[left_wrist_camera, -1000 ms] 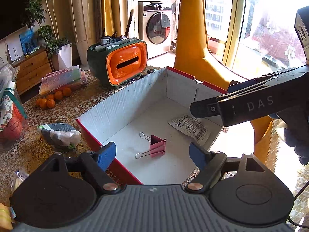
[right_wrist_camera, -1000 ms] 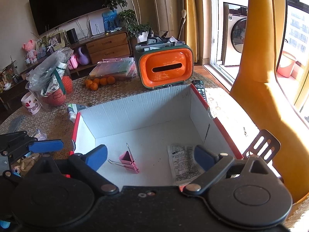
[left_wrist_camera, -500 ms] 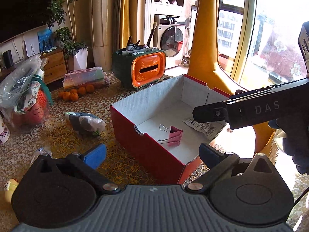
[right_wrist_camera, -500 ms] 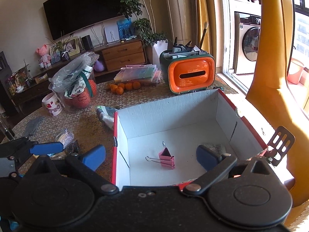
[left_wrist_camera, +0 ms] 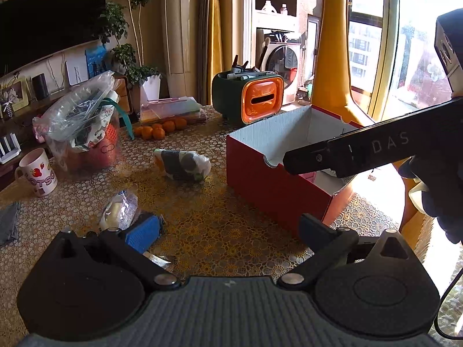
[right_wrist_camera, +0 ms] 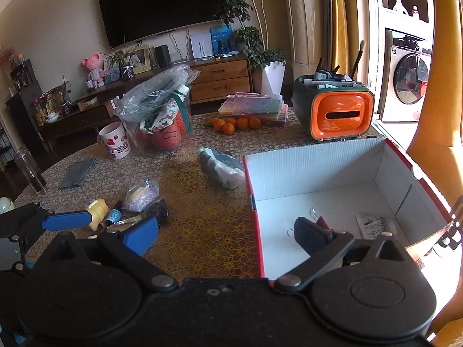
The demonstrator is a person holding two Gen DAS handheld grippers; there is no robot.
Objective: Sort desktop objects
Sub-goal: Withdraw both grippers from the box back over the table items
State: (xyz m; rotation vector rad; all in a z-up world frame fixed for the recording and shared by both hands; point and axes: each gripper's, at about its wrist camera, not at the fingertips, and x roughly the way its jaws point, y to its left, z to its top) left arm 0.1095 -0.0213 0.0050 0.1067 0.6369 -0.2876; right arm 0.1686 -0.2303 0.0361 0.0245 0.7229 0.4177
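Observation:
A red cardboard box [right_wrist_camera: 318, 167] with a white inside stands on the patterned table; a pink binder clip [right_wrist_camera: 321, 221] and a paper slip [right_wrist_camera: 376, 225] lie in it. My right gripper [right_wrist_camera: 225, 235] hangs open and empty over the box's left wall, one finger partly hiding the clip. My left gripper [left_wrist_camera: 228, 231] is wide open over bare tablecloth left of the box [left_wrist_camera: 275, 179], with nothing between its fingers. Near its left finger lies a clear packet [left_wrist_camera: 120, 212]. A yellow figure [right_wrist_camera: 98, 208], a small bottle [right_wrist_camera: 114, 217] and a wrapped bundle [right_wrist_camera: 220, 167] lie loose on the table.
An orange and green pen holder [right_wrist_camera: 335, 110] stands behind the box. Tangerines [right_wrist_camera: 234, 123], a stuffed plastic bag [right_wrist_camera: 162, 110], a mug [right_wrist_camera: 114, 141], a grey cloth [right_wrist_camera: 78, 172] and a glass [right_wrist_camera: 30, 170] sit further left. A yellow chair back [left_wrist_camera: 332, 57] rises at the right.
Both grippers have drawn back and to the left from above the box's inside, so the loose clutter on the table now shows. The left jaws stand a little wider.

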